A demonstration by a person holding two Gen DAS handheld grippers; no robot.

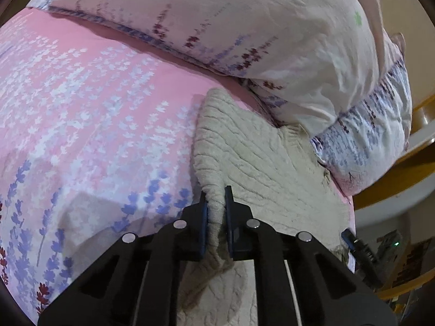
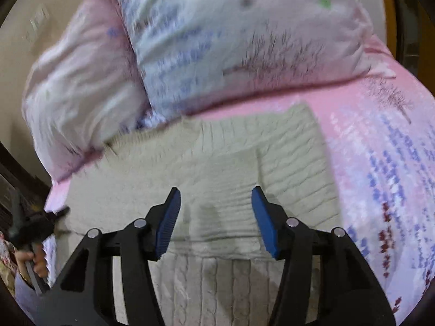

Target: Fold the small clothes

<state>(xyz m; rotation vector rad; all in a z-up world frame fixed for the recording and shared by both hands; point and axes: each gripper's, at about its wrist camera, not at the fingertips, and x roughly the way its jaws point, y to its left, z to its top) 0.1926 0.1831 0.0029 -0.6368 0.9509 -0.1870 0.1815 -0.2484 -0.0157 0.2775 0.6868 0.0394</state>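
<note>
A cream cable-knit sweater [image 1: 261, 157] lies on the pink floral bed sheet [image 1: 81, 108]. My left gripper [image 1: 216, 203] is shut on a bunched fold of the sweater's left edge, near a sleeve. In the right wrist view the sweater [image 2: 217, 168] lies spread out, with a sleeve folded across its body [image 2: 296, 160]. My right gripper [image 2: 216, 198] is open and empty, hovering just above the sweater's middle. The left gripper also shows at the left edge of the right wrist view [image 2: 38, 222], held by a hand.
Two floral pillows [image 1: 244, 27] lie at the head of the bed, touching the sweater's far edge; they also show in the right wrist view [image 2: 217, 40]. The bed's edge and a wooden frame [image 1: 394, 179] are at the right of the left wrist view.
</note>
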